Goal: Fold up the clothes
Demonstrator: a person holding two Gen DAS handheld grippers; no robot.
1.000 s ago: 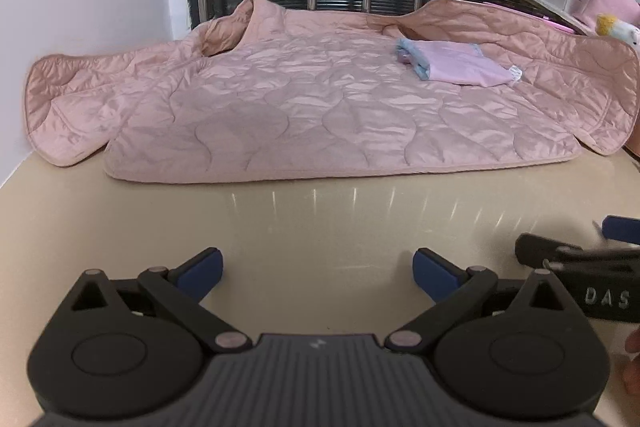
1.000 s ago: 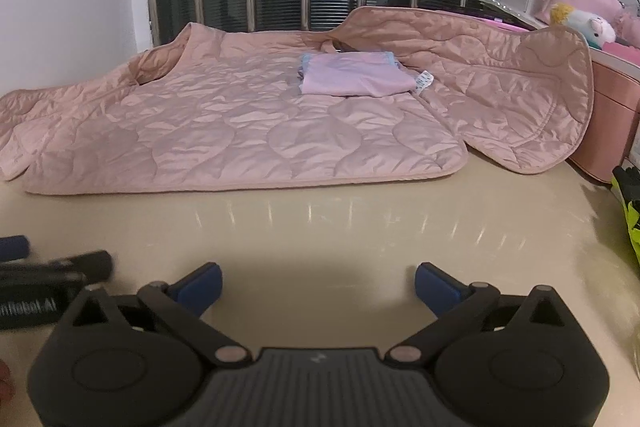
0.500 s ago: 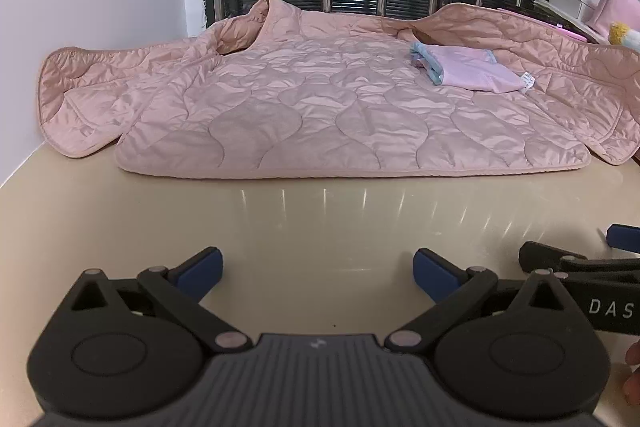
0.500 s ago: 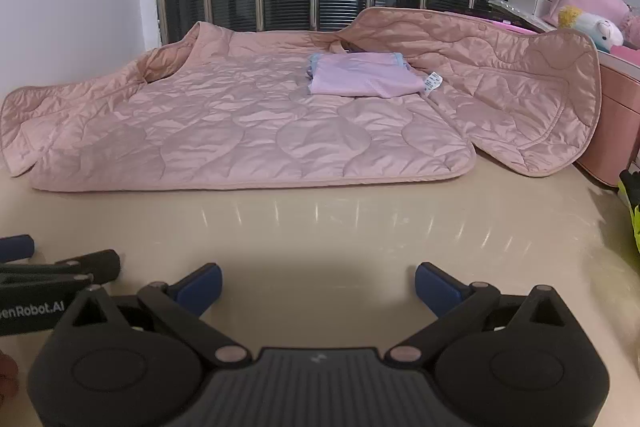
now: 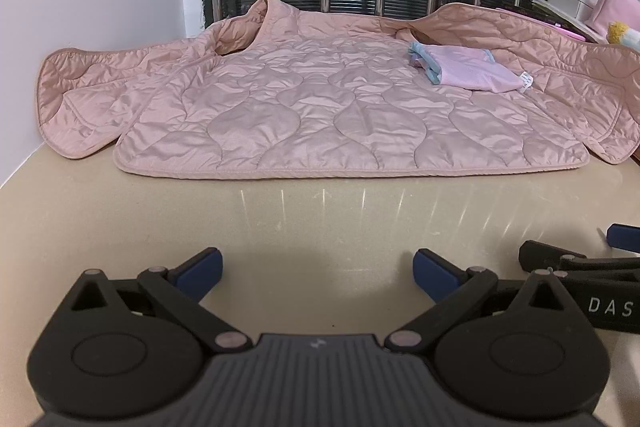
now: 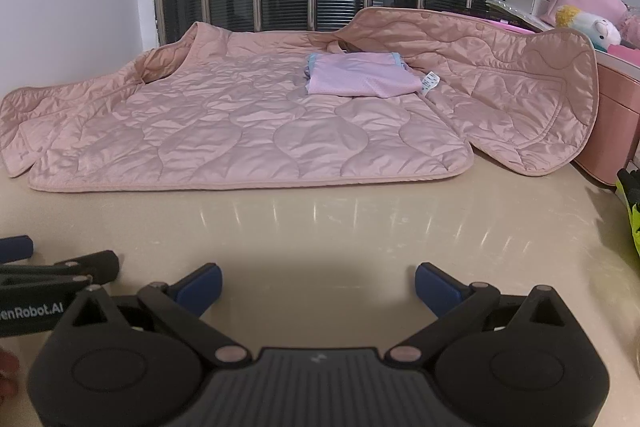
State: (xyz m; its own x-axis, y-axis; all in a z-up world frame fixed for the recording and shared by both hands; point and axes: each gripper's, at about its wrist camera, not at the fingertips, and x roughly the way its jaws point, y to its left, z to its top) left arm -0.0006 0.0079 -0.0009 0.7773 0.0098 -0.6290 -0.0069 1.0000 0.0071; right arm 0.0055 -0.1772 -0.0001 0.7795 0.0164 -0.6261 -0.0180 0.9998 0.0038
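My left gripper (image 5: 316, 269) is spread wide with nothing between its blue pads, low over the bare beige tabletop (image 5: 320, 219), and my right gripper (image 6: 318, 281) is just as wide and empty beside it; neither touches any cloth. The pink quilted jacket (image 5: 320, 115) lies well ahead, back panel flat, hem facing me, both front panels thrown outward. The risk I judge greatest is the small folded lilac garment (image 5: 468, 69) resting on the jacket near its right shoulder: if I lift or fold a panel without moving it first, it will slide off, come unfolded or get wrapped inside. The jacket's shell looks satiny and slick, padded in leaf-shaped stitching, so a shallow pinch on the piped hem could slip out, and the puffy layers may spring back open after a fold. The right panel (image 6: 520, 95) rests against a pink cabinet (image 6: 612, 131) and could drag there. The tabletop is glossy, so the whole jacket may skid rather than fold.
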